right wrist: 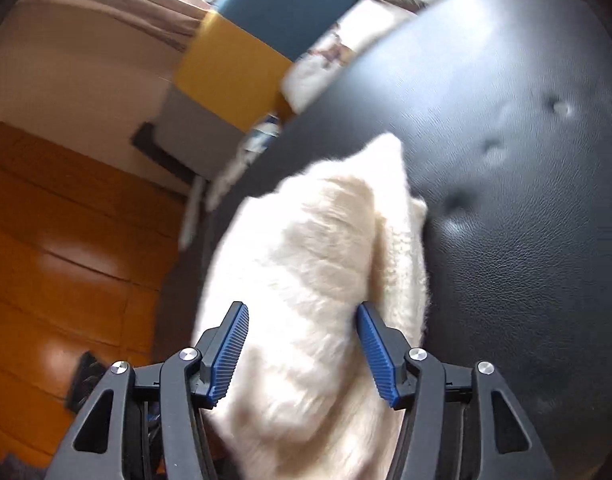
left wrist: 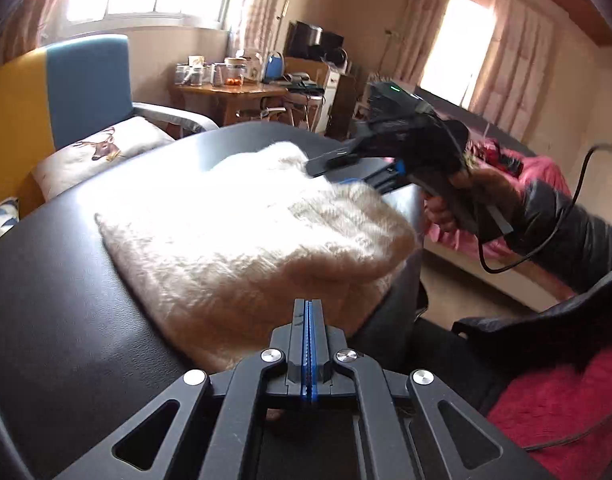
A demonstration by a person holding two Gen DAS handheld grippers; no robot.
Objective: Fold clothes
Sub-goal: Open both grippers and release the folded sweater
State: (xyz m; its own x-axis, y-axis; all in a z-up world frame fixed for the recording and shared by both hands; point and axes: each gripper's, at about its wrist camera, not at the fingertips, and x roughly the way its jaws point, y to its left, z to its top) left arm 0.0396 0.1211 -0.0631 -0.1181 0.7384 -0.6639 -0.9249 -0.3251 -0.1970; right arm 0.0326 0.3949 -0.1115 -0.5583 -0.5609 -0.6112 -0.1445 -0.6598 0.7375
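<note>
A cream fuzzy garment lies folded in a thick pad on the black leather table. My left gripper is shut with its blue pads pressed together and nothing between them; it hovers at the garment's near edge. My right gripper, held by a hand in a dark sleeve, reaches over the garment's far right corner. In the right wrist view, the right gripper is open and its blue pads straddle the garment, which fills the gap. Whether the pads press into it is unclear.
A blue and yellow armchair with a deer cushion stands behind the table on the left. At the back is a cluttered wooden desk. A pink bed and a red cloth lie to the right. The table's right edge is close to the garment.
</note>
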